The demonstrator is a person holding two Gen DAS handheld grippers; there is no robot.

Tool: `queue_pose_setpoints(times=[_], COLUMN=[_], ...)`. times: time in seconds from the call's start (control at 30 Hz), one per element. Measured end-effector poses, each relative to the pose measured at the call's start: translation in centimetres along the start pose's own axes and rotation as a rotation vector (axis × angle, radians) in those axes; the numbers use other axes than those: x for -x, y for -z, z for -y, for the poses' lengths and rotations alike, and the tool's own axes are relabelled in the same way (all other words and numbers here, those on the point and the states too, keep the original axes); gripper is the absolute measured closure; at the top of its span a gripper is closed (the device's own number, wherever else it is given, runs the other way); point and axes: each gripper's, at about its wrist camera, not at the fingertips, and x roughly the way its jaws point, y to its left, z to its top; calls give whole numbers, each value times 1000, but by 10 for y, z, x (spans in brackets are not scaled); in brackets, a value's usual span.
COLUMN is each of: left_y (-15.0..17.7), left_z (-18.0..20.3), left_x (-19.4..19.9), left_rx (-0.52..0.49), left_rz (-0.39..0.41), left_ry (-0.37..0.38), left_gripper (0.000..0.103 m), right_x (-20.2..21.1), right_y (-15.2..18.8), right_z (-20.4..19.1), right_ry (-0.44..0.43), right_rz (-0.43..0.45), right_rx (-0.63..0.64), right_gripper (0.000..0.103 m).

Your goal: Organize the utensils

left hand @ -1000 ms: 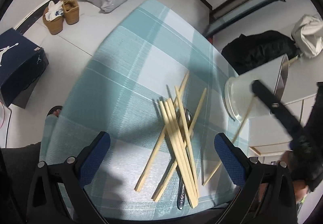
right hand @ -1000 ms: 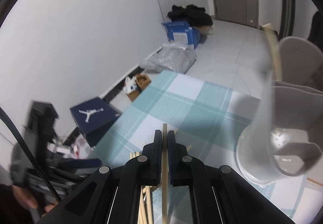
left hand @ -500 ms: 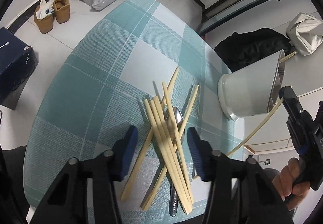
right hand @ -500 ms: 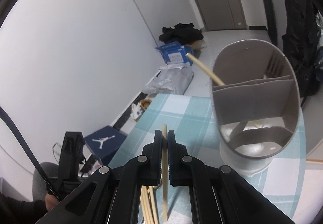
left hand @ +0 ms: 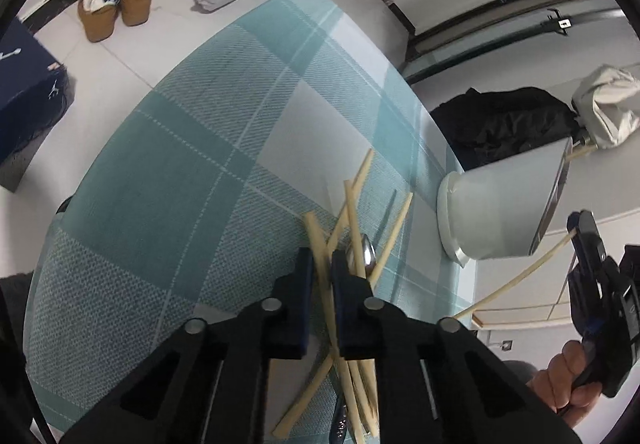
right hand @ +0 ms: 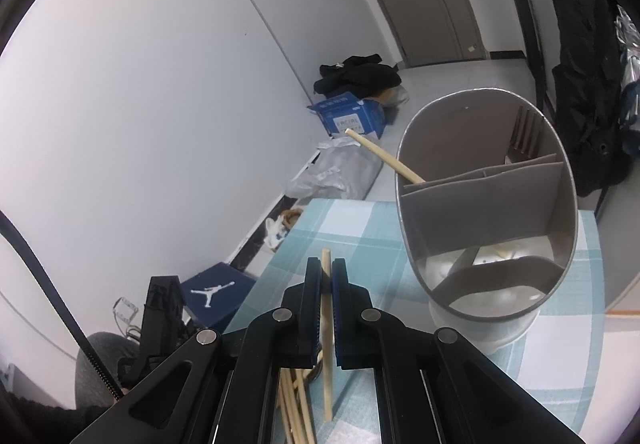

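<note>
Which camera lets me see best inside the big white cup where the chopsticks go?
The right wrist view. It looks straight into the white utensil holder, showing its dividers and one chopstick leaning out. The left wrist view shows only the holder's outside wall, none of the inside.

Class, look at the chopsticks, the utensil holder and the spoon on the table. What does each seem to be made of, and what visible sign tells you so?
Chopsticks: probably bamboo or wood; pale tan, matte.
Utensil holder: looks like plastic or coated metal; smooth matte grey dividers, whitish base.
Spoon: likely steel; shiny silver bowl with reflections.
</note>
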Motion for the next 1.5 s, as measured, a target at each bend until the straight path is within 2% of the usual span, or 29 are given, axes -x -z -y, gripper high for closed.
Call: queue_pose_setpoints(times=[0.3,0.57,0.83,1.0,1.33,1.4,1.5], left_y=[0,-1,6,6,6,5,5], left_z=[0,-13,-10,-7,-12,-11,-11], left_x=[4,7,9,10,18,16,14], left_rx=[21,116,111,87,104,107,107], left_rz=[11,-4,-13,-3,35,21,19], left_ry=[-13,17,-14,-15,-31,-6,-21], left_gripper=[99,99,98,98,99,101,101], right_x=[3,0,-2,-2,0,1,1], right_y=[0,0,0,0,1,2,2], right_z=[-1,-2,-3,-3,-6,-7,-8], right_ry=[22,32,40,40,45,45,45], right_rz=[3,5,11,11,15,16,16], right_rx=[8,9,20,23,38,39,39], right_gripper=[99,99,98,98,98,98,98])
